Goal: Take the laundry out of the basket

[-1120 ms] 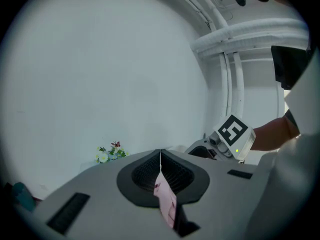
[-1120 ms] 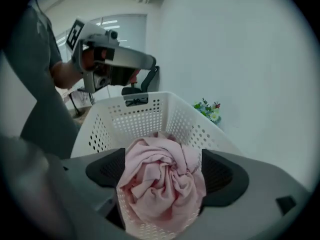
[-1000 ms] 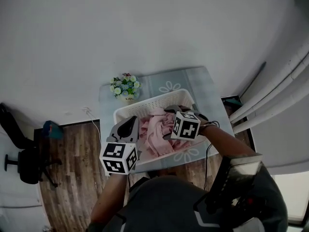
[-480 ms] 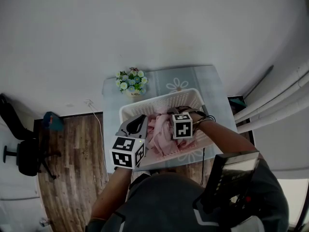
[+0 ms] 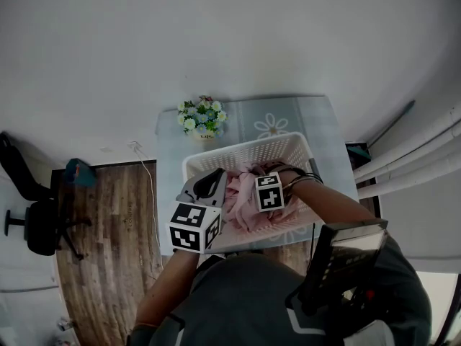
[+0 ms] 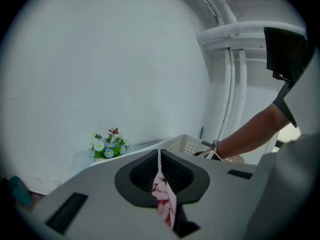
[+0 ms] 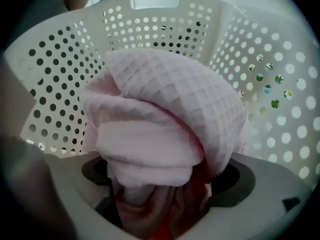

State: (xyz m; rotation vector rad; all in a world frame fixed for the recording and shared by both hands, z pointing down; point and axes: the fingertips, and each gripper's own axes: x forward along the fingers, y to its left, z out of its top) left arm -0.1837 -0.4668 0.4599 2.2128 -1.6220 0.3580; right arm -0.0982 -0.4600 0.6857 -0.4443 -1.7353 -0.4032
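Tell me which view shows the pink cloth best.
The right gripper view: the pink cloth fills it, waffle weave clear, bunched between the right gripper's wide-apart jaws inside the basket. The head view shows it small, between the two grippers. The left gripper view shows only a fold pinched in the left gripper.

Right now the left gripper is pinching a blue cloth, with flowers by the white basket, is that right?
Not quite: the cloth pinched in the left gripper is pink, not blue; the left gripper view shows it. The flowers do stand by the white basket.
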